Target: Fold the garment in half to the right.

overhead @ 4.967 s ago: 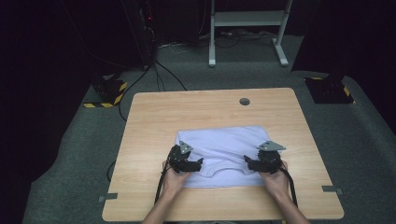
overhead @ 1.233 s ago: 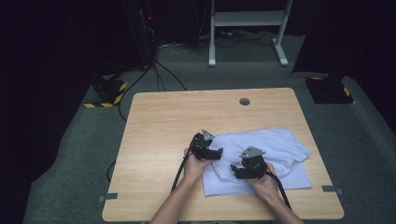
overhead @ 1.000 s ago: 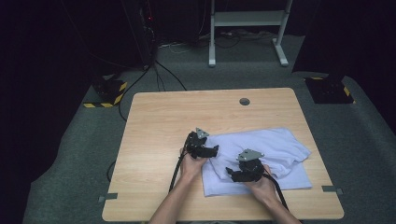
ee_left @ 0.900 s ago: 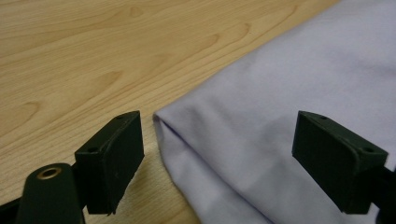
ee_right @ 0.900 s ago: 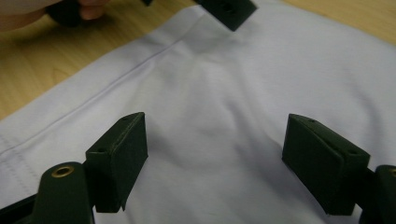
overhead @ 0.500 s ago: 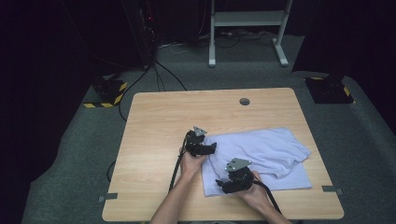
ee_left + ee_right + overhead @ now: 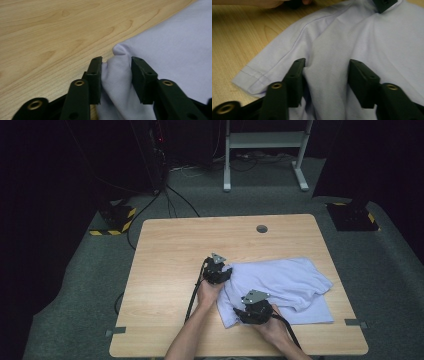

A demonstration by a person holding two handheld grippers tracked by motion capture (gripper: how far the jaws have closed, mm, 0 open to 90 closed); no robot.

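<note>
From where I sit, the wooden table (image 7: 165,250) lies bare along its left half, and the pale lilac T-shirt (image 7: 285,282) lies crumpled on the right half, toward the near edge. My left gripper (image 7: 218,271) sits at the shirt's left edge near the table's middle; in the left gripper view (image 7: 116,75) its jaws have just been closing and now stand narrow, pads pressed on a raised fold of the fabric's edge bunched between them, bare wood just beside it. Further right and nearer me, my right gripper (image 7: 254,307) rests on the shirt's near left corner. In the right gripper view (image 7: 326,80) its jaws have also just been closing; they stand about half apart with a ridge of cloth gathered between them, the left pad against the fabric, the hemmed sleeve (image 7: 259,72) lying flat just to their left, stitching showing
</note>
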